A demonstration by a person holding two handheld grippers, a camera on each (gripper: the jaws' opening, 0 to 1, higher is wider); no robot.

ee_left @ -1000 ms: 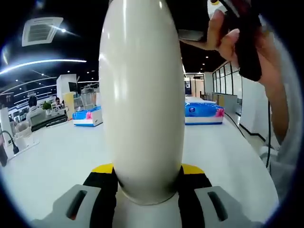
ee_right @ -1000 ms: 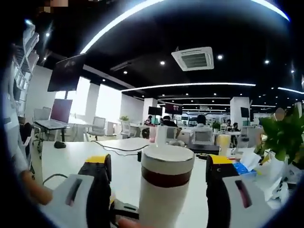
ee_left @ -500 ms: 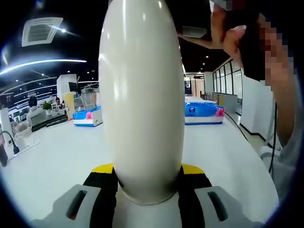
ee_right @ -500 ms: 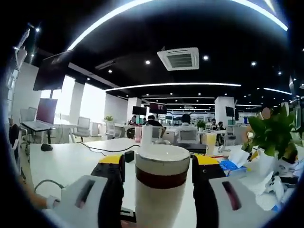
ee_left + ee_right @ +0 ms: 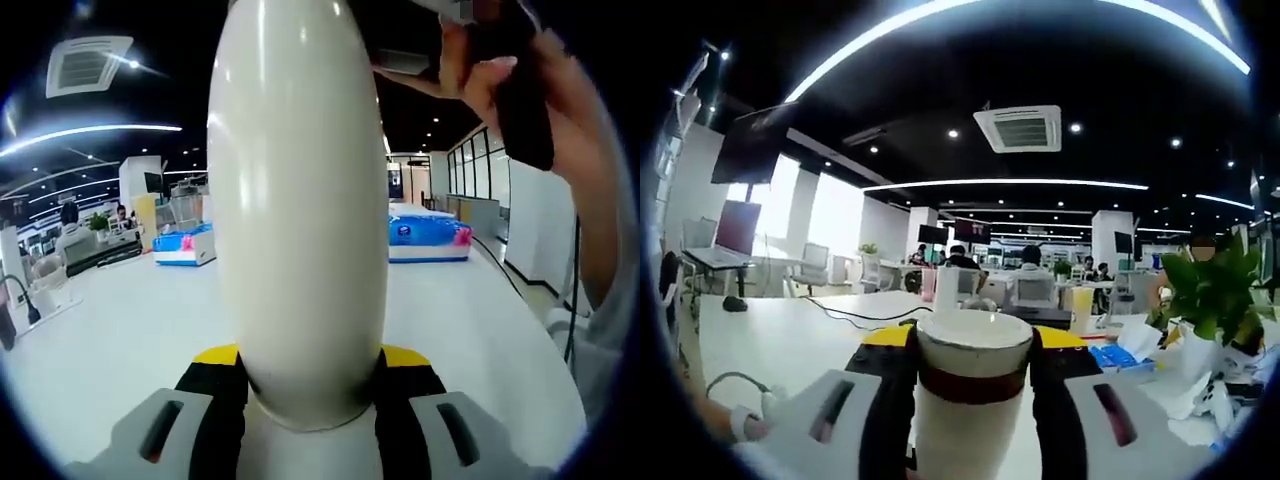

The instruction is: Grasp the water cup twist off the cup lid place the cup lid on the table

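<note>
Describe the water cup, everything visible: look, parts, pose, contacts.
The water cup is a glossy cream-white, rounded-body bottle, upright, held above a white table. The left gripper is clamped on its lower body, black pads on both sides. In the right gripper view its top is a white lid above a dark reddish-brown band, lid on, with the right gripper shut around it. Material looks like smooth coated metal or plastic; I cannot tell which.

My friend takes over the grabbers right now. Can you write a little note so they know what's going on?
Left gripper: shut on the white water cup, holding its body.
Right gripper: jaws pressed against both sides of the cup lid, the white cap with a dark red band.
Done: cup grasped, lid gripped.
Left: twist the lid off, then put it on the white table. Whether it has loosened at all cannot be told.
</note>
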